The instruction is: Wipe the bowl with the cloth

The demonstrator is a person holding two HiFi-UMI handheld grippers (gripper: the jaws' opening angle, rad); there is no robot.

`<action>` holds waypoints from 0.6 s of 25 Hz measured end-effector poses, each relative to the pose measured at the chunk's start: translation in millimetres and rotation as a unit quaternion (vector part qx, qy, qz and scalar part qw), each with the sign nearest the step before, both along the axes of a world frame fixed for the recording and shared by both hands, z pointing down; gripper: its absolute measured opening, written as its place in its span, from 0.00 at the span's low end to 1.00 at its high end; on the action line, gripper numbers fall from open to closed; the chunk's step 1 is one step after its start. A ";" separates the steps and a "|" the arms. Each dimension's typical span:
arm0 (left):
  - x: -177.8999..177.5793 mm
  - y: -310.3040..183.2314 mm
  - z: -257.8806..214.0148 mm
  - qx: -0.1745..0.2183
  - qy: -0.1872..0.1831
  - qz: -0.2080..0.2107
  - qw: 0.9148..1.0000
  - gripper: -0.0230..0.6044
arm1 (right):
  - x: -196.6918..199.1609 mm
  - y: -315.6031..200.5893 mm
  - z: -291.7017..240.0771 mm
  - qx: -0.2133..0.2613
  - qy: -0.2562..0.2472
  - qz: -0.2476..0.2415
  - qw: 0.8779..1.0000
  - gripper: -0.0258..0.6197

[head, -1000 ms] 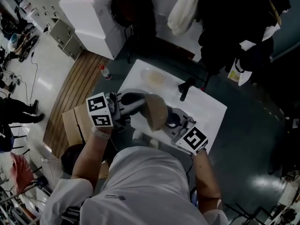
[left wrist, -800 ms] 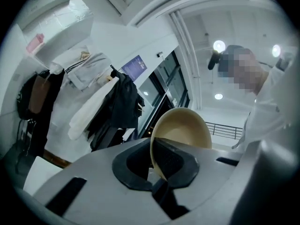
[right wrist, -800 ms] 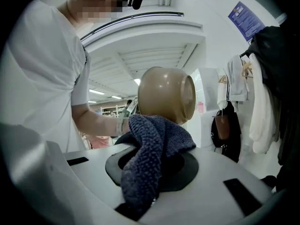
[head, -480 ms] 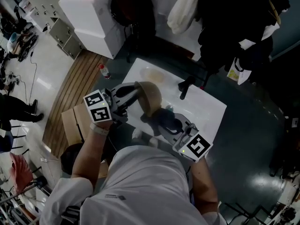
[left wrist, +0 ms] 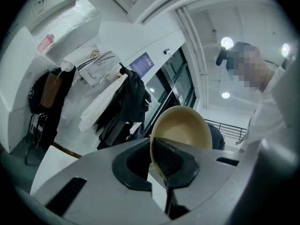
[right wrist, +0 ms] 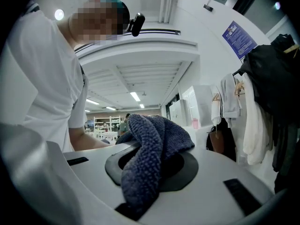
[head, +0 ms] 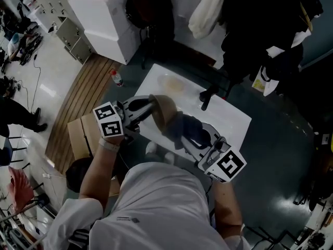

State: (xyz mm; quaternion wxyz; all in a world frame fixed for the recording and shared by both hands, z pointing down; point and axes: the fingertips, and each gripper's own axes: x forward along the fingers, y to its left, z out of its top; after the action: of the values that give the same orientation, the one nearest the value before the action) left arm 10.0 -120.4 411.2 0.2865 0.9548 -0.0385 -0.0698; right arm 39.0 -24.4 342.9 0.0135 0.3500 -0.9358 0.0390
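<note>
A tan bowl [head: 165, 111] is held tilted on its side above the white table [head: 234, 120]. My left gripper [head: 150, 106] is shut on its rim, and in the left gripper view the bowl [left wrist: 183, 128] rises from between the jaws with its hollow facing the camera. My right gripper [head: 200, 137] is shut on a dark blue cloth [head: 187, 127], which lies against the bowl's right side in the head view. In the right gripper view the cloth [right wrist: 150, 146] bulges out of the jaws and hides the fingertips.
A shallow pale dish [head: 171, 84] rests at the table's far end. A black object [head: 207, 96] stands near the far right edge. A bottle with a red cap [head: 115, 78] sits on the floor to the left, by a cardboard box [head: 83, 137]. Clothes [head: 208, 9] hang beyond.
The right gripper moved back toward me and to the right, and the cloth now shows against the bowl's right side. The left gripper and bowl shifted slightly away from me.
</note>
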 end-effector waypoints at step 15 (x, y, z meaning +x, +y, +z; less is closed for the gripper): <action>0.3 76.5 0.8 0.084 -0.031 0.139 0.986 0.07 | -16.9 -29.0 -3.8 -0.034 -0.050 -0.020 0.998 0.13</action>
State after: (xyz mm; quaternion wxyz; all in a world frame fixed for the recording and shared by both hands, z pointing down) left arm 10.4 -43.9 412.0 0.2112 0.9732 0.0914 -0.0029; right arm 22.1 -53.4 339.1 -0.0211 0.3286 -0.9401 0.0881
